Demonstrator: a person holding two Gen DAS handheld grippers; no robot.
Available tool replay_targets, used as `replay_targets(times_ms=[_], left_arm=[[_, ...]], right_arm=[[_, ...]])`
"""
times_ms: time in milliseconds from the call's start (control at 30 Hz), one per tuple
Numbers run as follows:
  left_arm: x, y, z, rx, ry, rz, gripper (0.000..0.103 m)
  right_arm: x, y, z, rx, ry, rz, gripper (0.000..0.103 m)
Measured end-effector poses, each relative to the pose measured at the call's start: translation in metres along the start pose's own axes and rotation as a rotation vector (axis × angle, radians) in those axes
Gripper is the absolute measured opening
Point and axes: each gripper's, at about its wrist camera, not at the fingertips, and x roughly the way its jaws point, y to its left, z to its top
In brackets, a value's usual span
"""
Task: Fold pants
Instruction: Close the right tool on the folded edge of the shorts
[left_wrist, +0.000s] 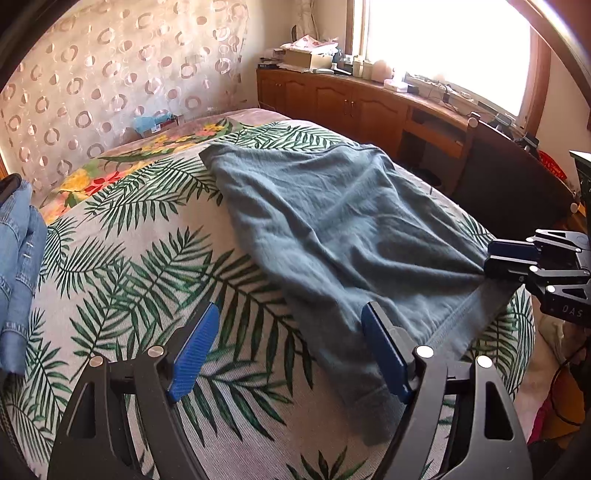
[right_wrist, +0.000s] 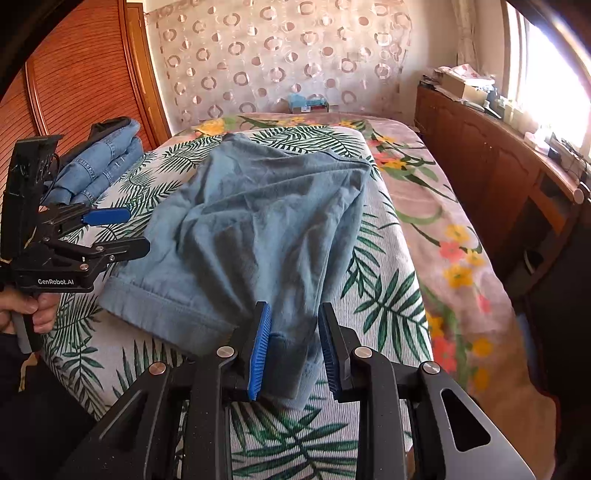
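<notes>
Grey-blue pants (left_wrist: 325, 229) lie rumpled on a leaf-print cloth (left_wrist: 155, 258) on the bed, also seen in the right wrist view (right_wrist: 266, 221). My left gripper (left_wrist: 290, 350) is open, its right finger over the near hem edge and its left finger over bare cloth. My right gripper (right_wrist: 293, 350) has its blue pads either side of a bunched hem corner with a gap around it; in the left wrist view (left_wrist: 491, 258) its jaws look near-shut at the pants' right corner.
Folded jeans (right_wrist: 99, 162) lie at the bed's left edge, also in the left wrist view (left_wrist: 18, 266). A wooden cabinet (left_wrist: 362, 103) with clutter runs under the window on the right. A dark chair (left_wrist: 513, 192) stands by the bed. A patterned curtain hangs behind.
</notes>
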Motion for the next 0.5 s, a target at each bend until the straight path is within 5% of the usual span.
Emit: replay_targets(times_ms=[233,333,500], left_arm=[[0.005,-0.002,-0.012,-0.003,0.028,0.017,0.08],[0.008,-0.002,-0.014,-0.002,0.038,0.021,0.08],[0.009,-0.002,-0.016,-0.002,0.038,0.019,0.08]], right_arm=[[-0.002,0.004,-0.008,0.007,0.006,-0.025,0.027],[-0.007,0.006,-0.009,0.001,-0.011,-0.018,0.012],[-0.017,0.009,-0.013,0.0,-0.029,-0.017,0.011]])
